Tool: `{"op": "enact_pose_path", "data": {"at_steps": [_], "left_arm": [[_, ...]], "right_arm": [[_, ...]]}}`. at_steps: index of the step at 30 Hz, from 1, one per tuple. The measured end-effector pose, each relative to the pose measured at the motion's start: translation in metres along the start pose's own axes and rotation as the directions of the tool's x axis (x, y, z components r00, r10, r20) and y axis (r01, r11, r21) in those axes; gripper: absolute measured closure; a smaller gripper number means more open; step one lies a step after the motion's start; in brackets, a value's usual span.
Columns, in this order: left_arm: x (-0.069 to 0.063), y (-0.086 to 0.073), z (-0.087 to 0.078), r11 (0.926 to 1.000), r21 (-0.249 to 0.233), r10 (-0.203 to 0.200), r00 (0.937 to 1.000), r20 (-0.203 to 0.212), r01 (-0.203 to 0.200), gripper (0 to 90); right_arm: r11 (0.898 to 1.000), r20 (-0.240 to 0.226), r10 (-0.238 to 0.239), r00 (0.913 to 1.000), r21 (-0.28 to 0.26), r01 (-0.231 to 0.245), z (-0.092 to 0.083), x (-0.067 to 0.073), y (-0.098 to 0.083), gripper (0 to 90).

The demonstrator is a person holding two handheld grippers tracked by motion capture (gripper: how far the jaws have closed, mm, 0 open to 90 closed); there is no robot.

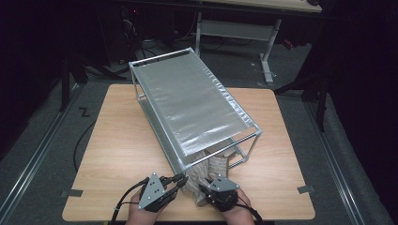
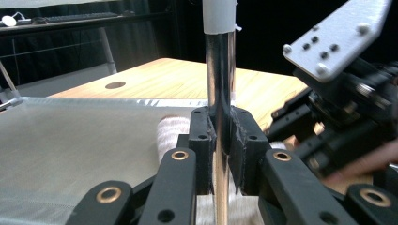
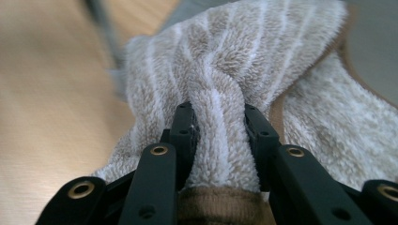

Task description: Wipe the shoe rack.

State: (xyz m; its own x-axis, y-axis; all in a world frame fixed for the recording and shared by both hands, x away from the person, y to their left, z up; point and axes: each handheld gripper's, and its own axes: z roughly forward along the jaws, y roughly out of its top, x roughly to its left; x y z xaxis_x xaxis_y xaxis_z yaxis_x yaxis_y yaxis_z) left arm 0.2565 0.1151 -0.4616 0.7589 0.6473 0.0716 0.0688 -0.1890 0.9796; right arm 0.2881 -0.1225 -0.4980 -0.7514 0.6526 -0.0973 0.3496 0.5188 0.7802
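Left claw (image 2: 220, 140) clamped tight on the rack's chrome post (image 2: 219, 70), right claw (image 3: 218, 136) pinching a fold of striped towel (image 3: 244, 61) just beside it: risk of snagging on the post and tipping the shelf rack (image 1: 187, 98).

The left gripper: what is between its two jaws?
A shiny metal post of the rack, clamped by the left gripper, as the left gripper view shows.
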Motion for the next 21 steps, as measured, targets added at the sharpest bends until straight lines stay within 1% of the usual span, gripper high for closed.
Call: {"op": "enact_pose_path", "data": {"at_steps": [1,3,7,10,11,14,18,21], "left_arm": [[0.000,0.000,0.000,1.0000,0.000,0.000,1.0000,0.000,0.000,79.9],[0.000,0.000,0.000,1.0000,-0.001,-0.002,1.0000,0.001,0.002,79.9],[0.000,0.000,0.001,1.0000,-0.003,-0.004,1.0000,0.001,0.004,79.9],[0.000,0.000,0.000,1.0000,-0.001,-0.001,1.0000,-0.002,0.001,80.0],[0.000,0.000,0.000,1.0000,0.000,0.000,1.0000,-0.003,0.000,79.9],[0.000,0.000,0.000,1.0000,0.002,0.000,1.0000,-0.001,0.000,79.9],[0.000,0.000,0.000,1.0000,0.002,0.000,1.0000,0.000,0.000,79.9],[0.000,0.000,0.000,1.0000,0.002,0.000,1.0000,0.001,0.000,79.9]], "right_arm": [[1.000,-0.011,-0.012,0.9999,-0.001,0.012,0.001,0.005,0.002,69.9],[1.000,-0.039,-0.011,0.9992,-0.003,0.011,0.001,0.012,0.003,69.9],[1.000,-0.045,-0.017,0.9989,-0.005,0.017,0.002,0.015,0.004,69.9],[1.000,-0.043,-0.011,0.9990,-0.001,0.011,0.002,0.012,0.004,69.7],[1.000,-0.038,-0.015,0.9991,-0.003,0.015,0.002,0.011,0.003,69.6],[1.000,-0.020,-0.010,0.9998,0.001,0.010,0.001,0.006,0.002,69.5],[1.000,0.007,0.010,0.9999,0.004,-0.010,-0.001,-0.004,0.000,69.4],[0.999,0.029,0.035,0.9990,0.007,-0.036,-0.003,-0.014,-0.003,69.4]]}}
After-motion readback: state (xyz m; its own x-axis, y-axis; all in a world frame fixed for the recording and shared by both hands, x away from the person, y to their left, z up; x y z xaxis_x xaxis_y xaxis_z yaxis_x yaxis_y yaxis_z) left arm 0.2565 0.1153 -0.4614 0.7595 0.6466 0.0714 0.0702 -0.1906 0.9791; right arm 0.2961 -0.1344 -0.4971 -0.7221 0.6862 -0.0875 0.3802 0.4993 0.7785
